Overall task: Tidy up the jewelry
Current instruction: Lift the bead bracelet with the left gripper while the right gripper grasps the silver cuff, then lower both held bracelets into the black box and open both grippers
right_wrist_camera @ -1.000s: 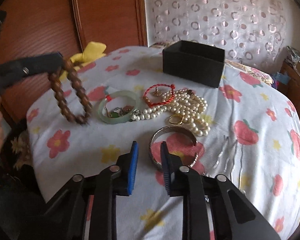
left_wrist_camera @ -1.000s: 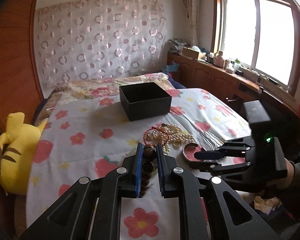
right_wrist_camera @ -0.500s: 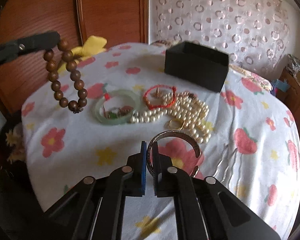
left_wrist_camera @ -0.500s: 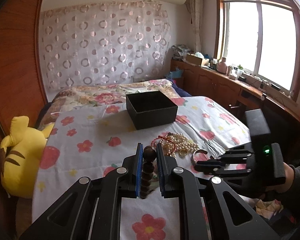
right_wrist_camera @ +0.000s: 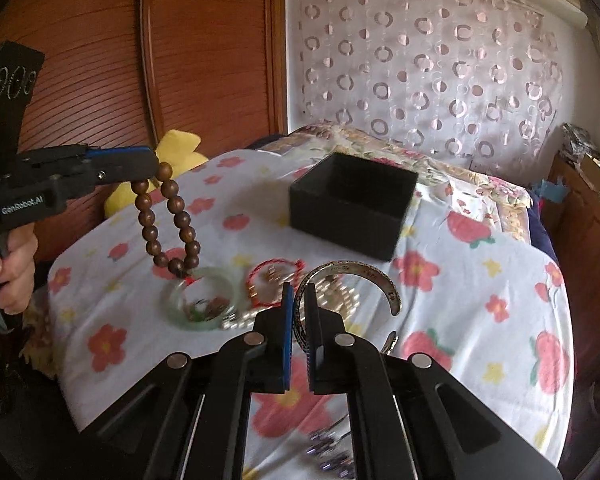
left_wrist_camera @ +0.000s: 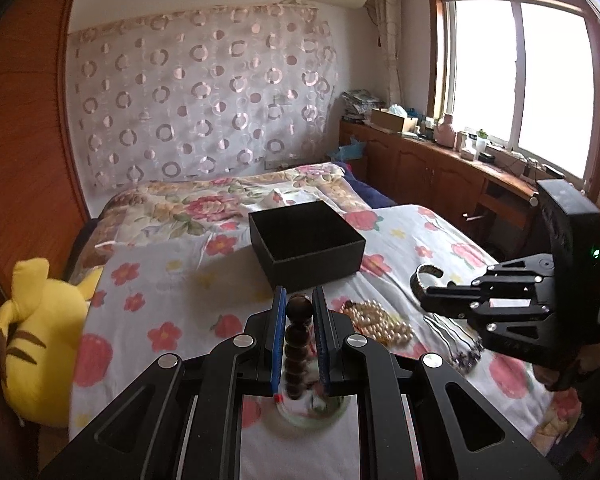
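Note:
My left gripper [left_wrist_camera: 299, 300] is shut on a brown wooden bead bracelet [left_wrist_camera: 298, 340], which hangs from its tips over the bed [right_wrist_camera: 168, 216]. My right gripper [right_wrist_camera: 299, 292] is shut on a silver cuff bangle [right_wrist_camera: 364, 274], lifted off the cloth; in the left wrist view the bangle [left_wrist_camera: 422, 280] sticks out from that gripper's [left_wrist_camera: 430, 294] tips. An open black box [left_wrist_camera: 306, 240] [right_wrist_camera: 352, 200] stands on the flowered bedspread beyond both. A green jade bangle [right_wrist_camera: 202, 300], a red cord bracelet [right_wrist_camera: 274, 284] and a pearl necklace [left_wrist_camera: 378, 320] lie on the cloth below.
A yellow plush toy [left_wrist_camera: 40, 340] sits at the bed's left edge against a wooden panel [right_wrist_camera: 100, 60]. Hairpins [right_wrist_camera: 332, 452] lie near the front edge. A wooden cabinet and window ledge [left_wrist_camera: 460, 168] run along the right. A person's hand [right_wrist_camera: 12, 256] holds the left gripper's handle.
My right gripper shut on the silver bangle and lifted it off the cloth. My left gripper rose a little and moved toward the black box with the bead bracelet.

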Tool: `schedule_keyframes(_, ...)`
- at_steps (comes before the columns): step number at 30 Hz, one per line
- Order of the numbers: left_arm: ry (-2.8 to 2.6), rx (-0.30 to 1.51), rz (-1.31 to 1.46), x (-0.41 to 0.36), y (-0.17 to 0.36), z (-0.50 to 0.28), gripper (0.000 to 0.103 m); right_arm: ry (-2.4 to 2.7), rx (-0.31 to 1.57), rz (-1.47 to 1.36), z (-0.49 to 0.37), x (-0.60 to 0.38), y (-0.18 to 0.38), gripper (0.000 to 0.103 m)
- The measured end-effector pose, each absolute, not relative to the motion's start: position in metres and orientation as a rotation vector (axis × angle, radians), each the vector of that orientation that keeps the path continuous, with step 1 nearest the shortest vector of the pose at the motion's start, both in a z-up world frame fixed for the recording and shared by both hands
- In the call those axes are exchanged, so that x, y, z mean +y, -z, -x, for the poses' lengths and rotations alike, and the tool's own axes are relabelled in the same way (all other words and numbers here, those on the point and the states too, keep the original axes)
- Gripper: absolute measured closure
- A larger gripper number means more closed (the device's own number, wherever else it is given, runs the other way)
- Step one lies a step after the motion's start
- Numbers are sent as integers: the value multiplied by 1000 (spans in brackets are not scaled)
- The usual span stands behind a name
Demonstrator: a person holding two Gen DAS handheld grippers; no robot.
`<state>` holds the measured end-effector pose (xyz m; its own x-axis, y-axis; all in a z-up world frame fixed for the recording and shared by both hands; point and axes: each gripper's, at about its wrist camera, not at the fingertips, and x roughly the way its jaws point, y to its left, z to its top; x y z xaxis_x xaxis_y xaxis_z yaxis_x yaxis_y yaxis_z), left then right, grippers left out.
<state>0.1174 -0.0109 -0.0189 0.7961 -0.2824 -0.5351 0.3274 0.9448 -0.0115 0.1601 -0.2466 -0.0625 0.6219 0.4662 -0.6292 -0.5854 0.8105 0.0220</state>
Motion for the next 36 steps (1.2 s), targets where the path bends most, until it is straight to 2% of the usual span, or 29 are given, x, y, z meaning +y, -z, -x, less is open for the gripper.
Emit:
schedule_keyframes(19, 370, 561, -78, -46, 4, -252, 91, -642, 641, 143, -249, -258, 44, 97)
schedule_keyframes(36, 388, 679, -61, -44, 44, -321, 91, -686, 695, 124, -308, -235, 63, 96)
